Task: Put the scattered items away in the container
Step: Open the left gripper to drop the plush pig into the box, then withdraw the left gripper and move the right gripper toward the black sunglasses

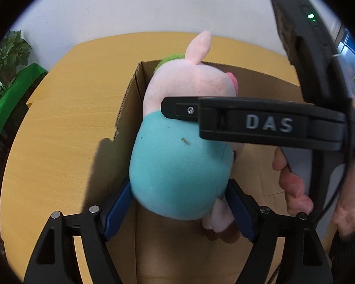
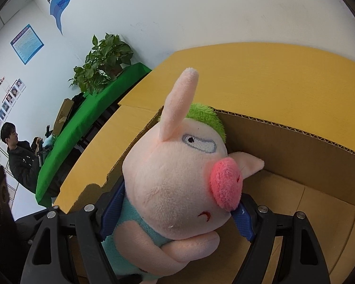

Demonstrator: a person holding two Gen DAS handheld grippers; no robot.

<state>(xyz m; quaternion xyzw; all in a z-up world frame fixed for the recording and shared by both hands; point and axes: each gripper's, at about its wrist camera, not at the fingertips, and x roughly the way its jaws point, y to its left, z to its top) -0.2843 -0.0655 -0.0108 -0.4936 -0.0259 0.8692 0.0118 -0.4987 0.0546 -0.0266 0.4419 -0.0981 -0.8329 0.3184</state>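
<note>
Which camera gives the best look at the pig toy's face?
The right wrist view: the plush pig shows its eye, snout and mouth up close. The left wrist view sees only its back, teal shirt and one ear, partly hidden behind the other tongs.

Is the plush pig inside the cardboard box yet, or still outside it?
Inside: the plush pig sits within the cardboard box walls, both grippers flanking it.

Both grippers were black, with blue textured pads and silver bolts. The right gripper bore raised "DAS" lettering. A dark sleeve showed behind it.
</note>
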